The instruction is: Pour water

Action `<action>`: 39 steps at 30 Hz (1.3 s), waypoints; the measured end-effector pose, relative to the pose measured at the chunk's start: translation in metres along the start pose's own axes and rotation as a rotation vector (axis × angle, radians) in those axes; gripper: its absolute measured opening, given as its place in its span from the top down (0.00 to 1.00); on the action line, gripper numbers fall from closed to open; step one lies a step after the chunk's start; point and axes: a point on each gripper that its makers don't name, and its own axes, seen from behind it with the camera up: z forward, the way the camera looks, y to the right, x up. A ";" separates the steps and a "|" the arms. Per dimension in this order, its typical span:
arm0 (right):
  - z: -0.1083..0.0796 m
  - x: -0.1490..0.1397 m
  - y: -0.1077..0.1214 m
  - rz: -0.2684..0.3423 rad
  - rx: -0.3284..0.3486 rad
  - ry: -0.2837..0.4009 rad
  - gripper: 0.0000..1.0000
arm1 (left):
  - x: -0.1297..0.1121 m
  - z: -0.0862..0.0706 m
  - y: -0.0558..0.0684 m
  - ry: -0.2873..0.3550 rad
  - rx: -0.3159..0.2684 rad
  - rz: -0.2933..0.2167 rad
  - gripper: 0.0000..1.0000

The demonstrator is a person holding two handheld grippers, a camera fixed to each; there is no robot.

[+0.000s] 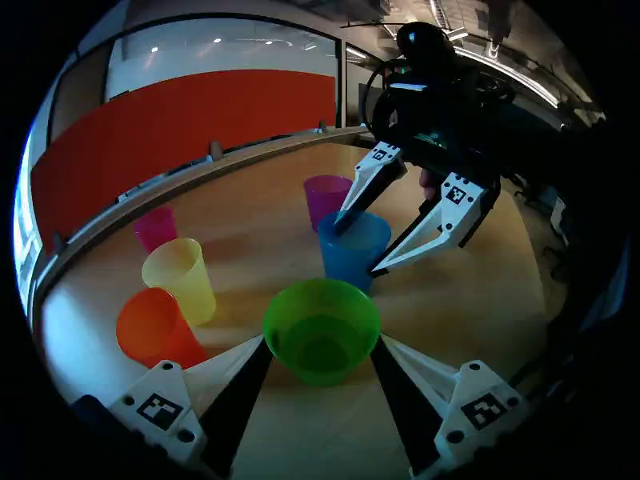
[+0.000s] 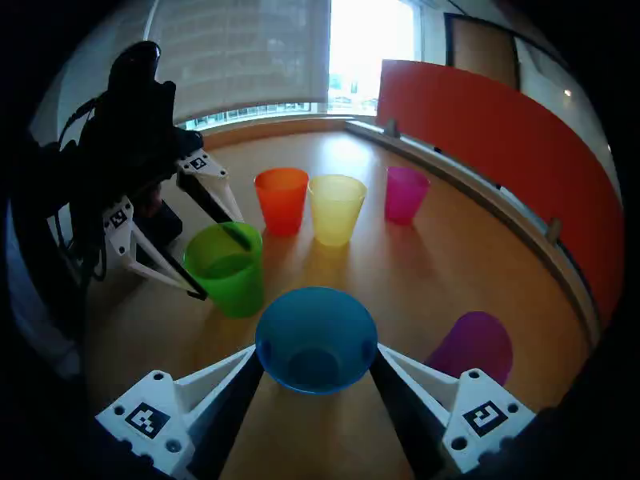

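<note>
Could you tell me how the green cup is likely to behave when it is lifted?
The green cup looks like thin translucent plastic, so it is probably light and liable to flex between the fingers of the left gripper. Its glossy tapered wall may be slippery. A darker ring inside hints it is partly filled, so tilting could spill.

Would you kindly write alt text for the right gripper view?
The right tongs grip a blue cup; the left tongs hold a green cup. Orange, yellow, pink and purple cups stand on the table.
</note>
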 end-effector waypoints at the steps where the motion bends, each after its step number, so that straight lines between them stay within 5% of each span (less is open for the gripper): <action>1: 0.000 -0.001 0.000 -0.001 -0.001 -0.001 0.07 | 0.000 0.000 0.000 -0.002 0.000 -0.001 0.16; 39: -0.030 -0.027 -0.004 0.036 -0.043 0.012 0.06 | -0.016 -0.020 -0.004 -0.065 0.052 0.016 0.08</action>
